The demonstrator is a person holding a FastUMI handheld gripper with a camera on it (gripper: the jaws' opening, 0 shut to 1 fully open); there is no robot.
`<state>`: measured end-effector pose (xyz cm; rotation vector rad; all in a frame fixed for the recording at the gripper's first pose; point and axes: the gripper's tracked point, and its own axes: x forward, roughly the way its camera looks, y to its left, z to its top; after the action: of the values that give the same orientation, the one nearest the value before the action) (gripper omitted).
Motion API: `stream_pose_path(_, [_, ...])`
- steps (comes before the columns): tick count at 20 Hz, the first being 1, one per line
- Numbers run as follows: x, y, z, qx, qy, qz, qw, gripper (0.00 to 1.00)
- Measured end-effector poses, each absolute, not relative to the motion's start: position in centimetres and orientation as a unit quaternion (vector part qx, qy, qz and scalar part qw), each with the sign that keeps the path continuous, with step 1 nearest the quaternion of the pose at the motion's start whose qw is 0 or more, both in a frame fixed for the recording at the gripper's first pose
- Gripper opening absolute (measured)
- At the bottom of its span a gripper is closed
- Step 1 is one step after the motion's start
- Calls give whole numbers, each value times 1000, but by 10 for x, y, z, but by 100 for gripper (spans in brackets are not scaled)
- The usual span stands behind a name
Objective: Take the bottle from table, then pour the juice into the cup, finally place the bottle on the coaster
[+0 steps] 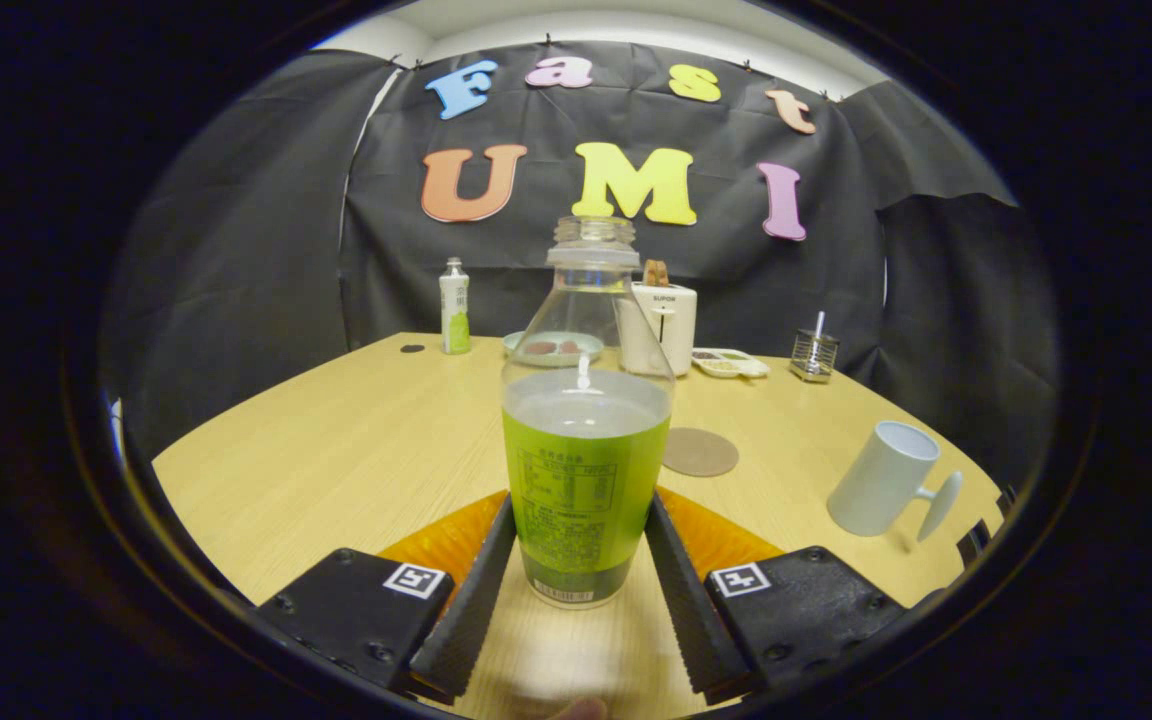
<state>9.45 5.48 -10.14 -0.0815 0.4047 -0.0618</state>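
A clear plastic bottle (584,470) with a green label stands upright between my two black fingers, its neck uncapped and the juice reaching about halfway up. My gripper (582,508) is shut on it, with a ribbed pad (481,580) pressed against each side of the label. The round brown coaster (699,452) lies flat on the wooden table (336,460), just beyond the bottle and slightly to its right. Farther right, near the table's edge, is the white cup (881,480), its handle pointing right.
Along the back of the table stand a small white-and-green bottle (454,305), a plate (553,347), a white toaster (658,325), a small tray (731,362) and a metal holder (814,355). An orange surface (441,540) shows behind the fingers.
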Motion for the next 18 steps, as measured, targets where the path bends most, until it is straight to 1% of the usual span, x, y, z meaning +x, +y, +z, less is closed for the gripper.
stream_pose_path(6, [92,45,-92,-2,222,-34,975,81])
stream_pose_path(12, [91,31,-77,110,223,-33,968,80])
stream_pose_path(18, [99,19,-58,223,204,-14,953,79])
